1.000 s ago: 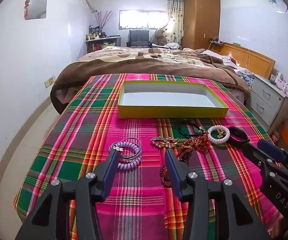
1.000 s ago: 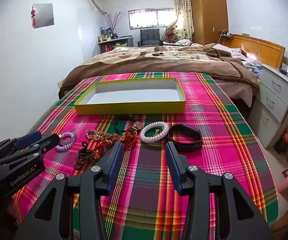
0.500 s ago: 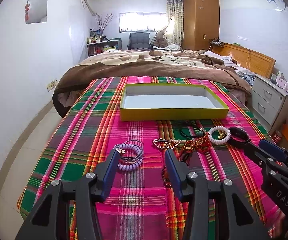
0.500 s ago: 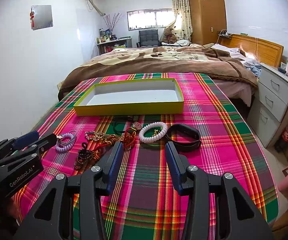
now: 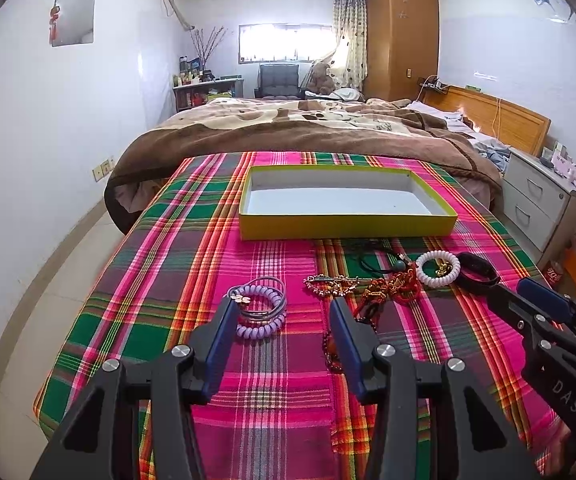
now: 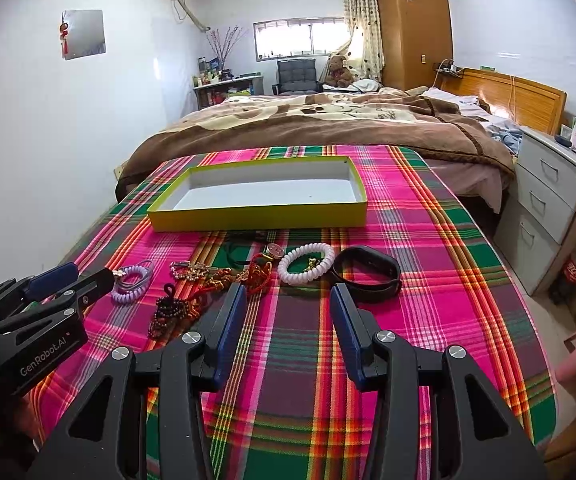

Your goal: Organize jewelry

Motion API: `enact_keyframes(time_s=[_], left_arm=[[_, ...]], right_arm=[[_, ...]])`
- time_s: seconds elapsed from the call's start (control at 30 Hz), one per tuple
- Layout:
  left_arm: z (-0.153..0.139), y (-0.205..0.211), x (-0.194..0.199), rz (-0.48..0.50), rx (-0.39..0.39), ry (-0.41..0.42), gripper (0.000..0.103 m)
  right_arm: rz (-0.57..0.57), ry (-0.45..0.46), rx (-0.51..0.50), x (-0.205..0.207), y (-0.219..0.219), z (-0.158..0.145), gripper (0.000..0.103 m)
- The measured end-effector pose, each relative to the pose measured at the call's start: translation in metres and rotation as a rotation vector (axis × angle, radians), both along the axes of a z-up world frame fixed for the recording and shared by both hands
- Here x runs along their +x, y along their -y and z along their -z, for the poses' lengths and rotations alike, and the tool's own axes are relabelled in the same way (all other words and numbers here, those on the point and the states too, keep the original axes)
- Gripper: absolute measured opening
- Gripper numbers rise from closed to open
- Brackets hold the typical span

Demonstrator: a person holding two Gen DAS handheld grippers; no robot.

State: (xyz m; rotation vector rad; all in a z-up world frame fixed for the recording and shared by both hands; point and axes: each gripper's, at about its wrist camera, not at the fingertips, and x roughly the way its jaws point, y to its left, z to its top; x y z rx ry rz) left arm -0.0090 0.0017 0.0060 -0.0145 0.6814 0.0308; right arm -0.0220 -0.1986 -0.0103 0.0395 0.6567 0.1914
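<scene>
**Two grippers spread above one row of jewelry**

Left gripper (image 5: pixel 282 312) and right gripper (image 6: pixel 288 300): jaws spread, nothing between them. Ahead of the tips lie one lilac coil bracelet (image 5: pixel 257 308), one white coil bracelet (image 6: pixel 306 263), one black band (image 6: pixel 368 274) and a red-gold tangle (image 6: pixel 224 280), count unclear. Beyond: one yellow tray (image 6: pixel 256 220). Bare plaid cloth (image 6: pixel 428 312) lies right of the right gripper.

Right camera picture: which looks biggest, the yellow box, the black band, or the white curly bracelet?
1. Yellow box, biggest by far.
2. Black band.
3. White curly bracelet, a little smaller than the band. They lie side by side, so nearness hardly matters.
</scene>
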Motion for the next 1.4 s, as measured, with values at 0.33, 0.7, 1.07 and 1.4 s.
enact_keyframes(time_s=[0.33,0.7,1.07,1.4], left_arm=[[0.0029,-0.0010,0.0009,-0.002,-0.003,-0.005,0.047],[0.0045,-0.0003,0.0017,0.001,-0.002,-0.006,0.047],[0.0051,0.0003,0.0016,-0.001,-0.005,-0.007,0.047],[0.0061,-0.0043,0.0039,-0.001,-0.021,-0.020,0.047]], right_arm=[[0.002,-0.003,0.000,-0.0004,-0.0010,0.0004,0.045],[0.002,-0.003,-0.001,-0.0021,-0.0009,0.0007,0.045],[0.003,-0.006,-0.002,-0.0025,-0.0011,0.0007,0.045],[0.005,-0.012,-0.006,0.0010,-0.0017,-0.0008,0.045]])
